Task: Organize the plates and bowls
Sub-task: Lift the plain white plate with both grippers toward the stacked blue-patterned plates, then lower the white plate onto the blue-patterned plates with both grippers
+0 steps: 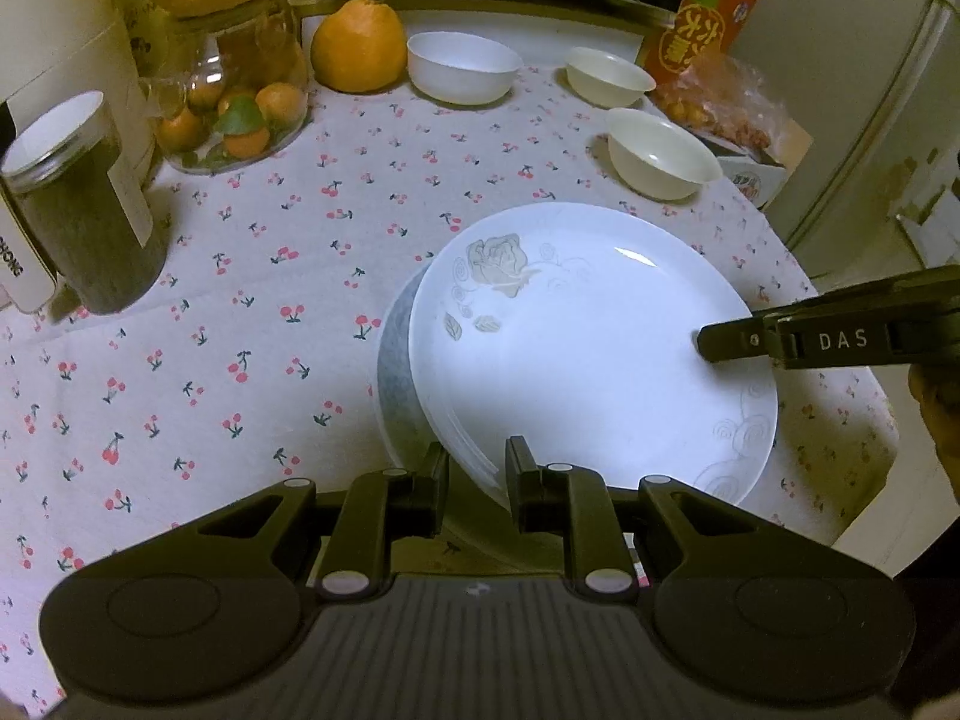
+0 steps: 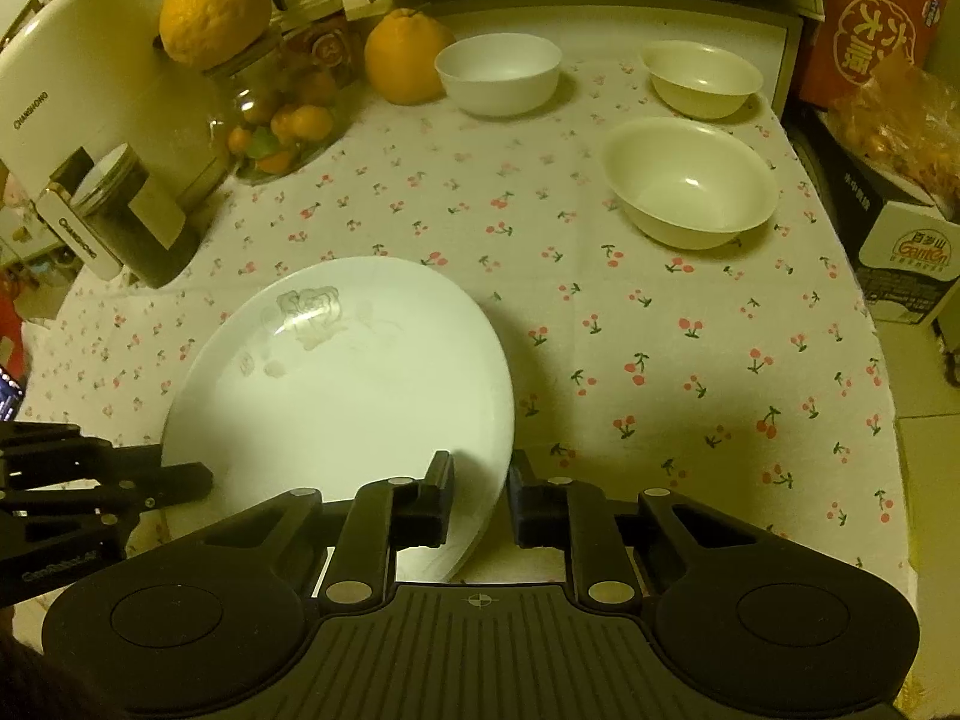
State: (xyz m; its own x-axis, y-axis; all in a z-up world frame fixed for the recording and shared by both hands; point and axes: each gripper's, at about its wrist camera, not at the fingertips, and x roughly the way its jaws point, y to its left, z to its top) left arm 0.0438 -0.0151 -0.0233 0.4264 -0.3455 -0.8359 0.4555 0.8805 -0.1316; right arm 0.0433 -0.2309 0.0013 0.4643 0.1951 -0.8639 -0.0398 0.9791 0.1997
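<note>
A white plate with a rose print (image 1: 576,354) lies tilted on top of another plate (image 1: 393,372) on the cherry-print tablecloth. My left gripper (image 1: 477,468) is shut on the rose plate's near rim. My right gripper (image 2: 478,495) is shut on the opposite rim of the same plate (image 2: 342,384). Each gripper shows in the other's view: the right one (image 1: 708,345) at the plate's right edge, the left one (image 2: 198,480) at its left edge. Three white bowls stand at the back: one by the orange (image 1: 462,66), two at the right (image 1: 609,77) (image 1: 660,153).
A dark canister (image 1: 84,204), a glass jar of small oranges (image 1: 240,102) and a large orange (image 1: 359,45) stand at the back left. A red box (image 1: 702,18) and a snack bag (image 1: 732,114) sit at the back right. The table edge (image 2: 888,396) runs along the right.
</note>
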